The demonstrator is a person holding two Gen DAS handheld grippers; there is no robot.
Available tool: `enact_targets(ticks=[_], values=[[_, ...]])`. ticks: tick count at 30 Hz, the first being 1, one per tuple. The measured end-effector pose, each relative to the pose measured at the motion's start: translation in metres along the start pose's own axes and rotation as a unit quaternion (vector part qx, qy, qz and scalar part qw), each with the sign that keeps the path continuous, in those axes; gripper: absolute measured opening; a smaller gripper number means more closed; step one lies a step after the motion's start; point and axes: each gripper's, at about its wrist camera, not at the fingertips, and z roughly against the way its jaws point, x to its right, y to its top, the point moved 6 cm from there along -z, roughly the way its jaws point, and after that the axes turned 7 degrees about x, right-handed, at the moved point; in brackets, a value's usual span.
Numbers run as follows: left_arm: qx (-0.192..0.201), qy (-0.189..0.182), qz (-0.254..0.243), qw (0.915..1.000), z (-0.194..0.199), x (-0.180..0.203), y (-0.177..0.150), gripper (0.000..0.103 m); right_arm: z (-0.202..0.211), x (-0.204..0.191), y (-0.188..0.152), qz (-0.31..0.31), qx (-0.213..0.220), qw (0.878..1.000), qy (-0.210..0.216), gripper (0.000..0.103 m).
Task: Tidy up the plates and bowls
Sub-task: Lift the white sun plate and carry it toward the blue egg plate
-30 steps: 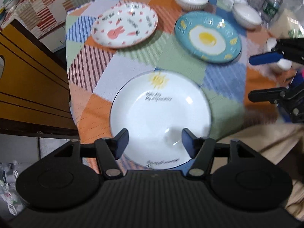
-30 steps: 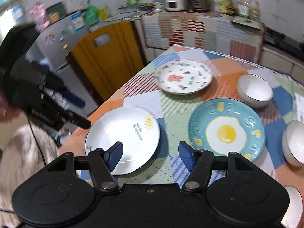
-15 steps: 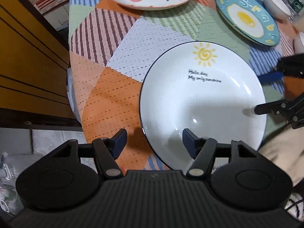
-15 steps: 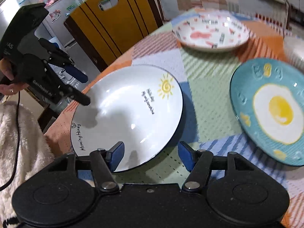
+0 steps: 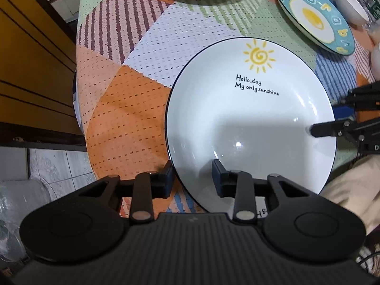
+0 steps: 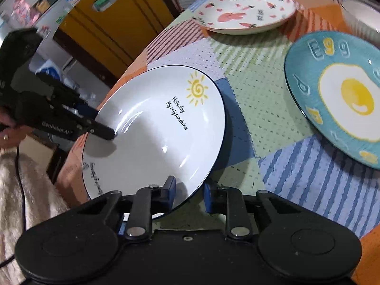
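Left gripper (image 5: 192, 175): jaws are set astride the near rim of the sunshine plate (image 5: 249, 123), not visibly clenched.
Right gripper (image 6: 189, 196): jaws likewise straddle its rim.
Sunshine plate: rested on the bench (image 5: 133, 99).
Beyond: egg plate (image 6: 342, 95), rabbit plate (image 6: 242, 11).

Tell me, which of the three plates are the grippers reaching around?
The white sun plate: its rim sits between both hand-held grippers' fingers; the egg plate and rabbit plate lie apart.
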Motion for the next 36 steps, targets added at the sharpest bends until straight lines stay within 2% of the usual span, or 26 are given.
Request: enact_targets(ticks=[6,10,15,20,25,28,36], values=[[0.004,-0.004,0.036,0.9993,-0.002,-0.004,0.000,0.034,-0.001,0.000,0.000,-0.012,0.011,1.000,-0.011,0.027],[0.011,-0.017,0.059,0.9980,-0.002,-0.008,-0.002,0.034,-0.003,0.001,0.003,-0.020,-0.002,1.000,-0.013,0.027],[0.020,-0.011,0.076,0.9968,-0.001,-0.008,-0.004,0.035,-0.006,0.003,0.007,-0.046,-0.011,0.999,-0.022,0.026],[0.013,-0.006,0.084,0.9964,0.001,-0.006,-0.006,0.034,-0.006,0.003,0.007,-0.049,-0.009,0.998,-0.026,0.024],[0.015,0.006,0.071,0.9973,0.007,0.003,-0.007,0.035,-0.002,0.003,0.007,-0.039,-0.020,0.999,-0.026,0.024],[0.022,0.019,0.061,0.9977,0.014,0.011,-0.006,0.035,0.002,0.004,0.006,-0.035,-0.021,0.999,-0.020,0.024],[0.032,0.025,0.056,0.9976,0.029,0.027,-0.004,0.034,0.018,0.009,0.007,-0.033,-0.010,0.999,-0.017,0.024]])
